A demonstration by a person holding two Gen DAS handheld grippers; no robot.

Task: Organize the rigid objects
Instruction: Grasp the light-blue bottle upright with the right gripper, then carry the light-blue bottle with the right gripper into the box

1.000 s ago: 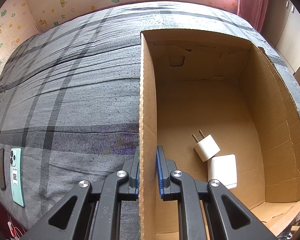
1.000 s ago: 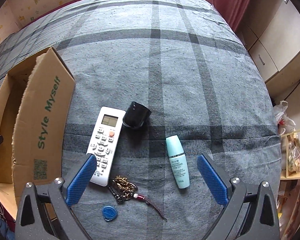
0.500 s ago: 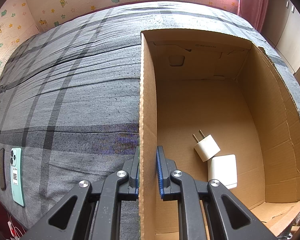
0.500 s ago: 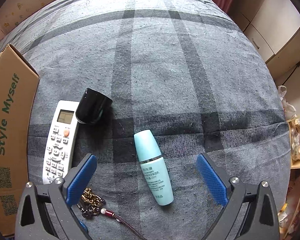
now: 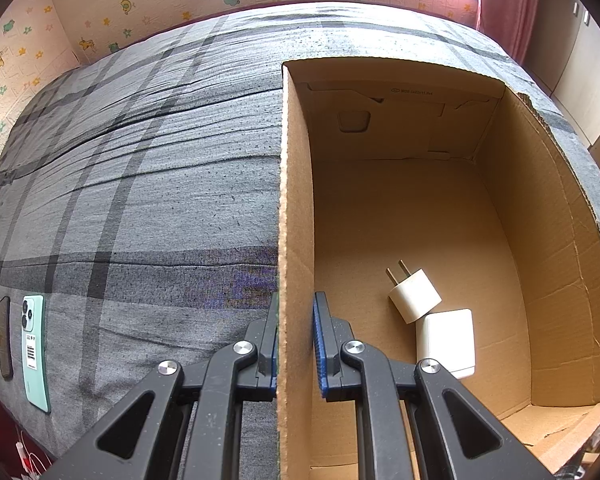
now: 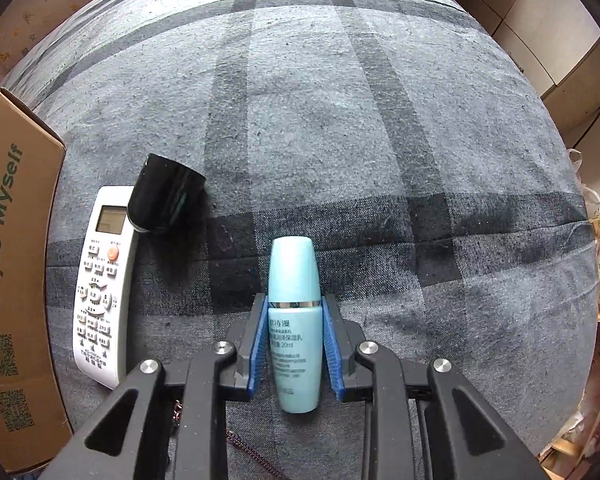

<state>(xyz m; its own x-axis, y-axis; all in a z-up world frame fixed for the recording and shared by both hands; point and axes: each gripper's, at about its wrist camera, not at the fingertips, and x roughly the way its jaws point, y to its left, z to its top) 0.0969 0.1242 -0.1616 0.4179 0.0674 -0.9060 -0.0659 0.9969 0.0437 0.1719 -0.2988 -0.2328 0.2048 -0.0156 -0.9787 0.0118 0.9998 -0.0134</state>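
Note:
In the left wrist view my left gripper [image 5: 296, 300] is shut on the near left wall of the open cardboard box [image 5: 294, 200]. On the box floor lie a white plug adapter [image 5: 414, 294] and a white square charger [image 5: 446, 338]. In the right wrist view a light blue bottle [image 6: 294, 276] lies on the grey plaid bed cover. My right gripper [image 6: 295, 304] points down over it, and its jaws are closing with the blue pads against both sides of the bottle's body.
A white remote control [image 6: 102, 280] and a black cup-like cap [image 6: 164, 200] lie left of the bottle, beside the box's printed side [image 6: 8, 260]. A dark cord [image 6: 244, 448] shows under the right gripper. A green phone [image 5: 34, 352] and a dark flat object [image 5: 5, 338] lie left of the box.
My right gripper came down over the blue bottle and its wide-open jaws closed in on the bottle's sides. The left gripper kept still on the box wall.

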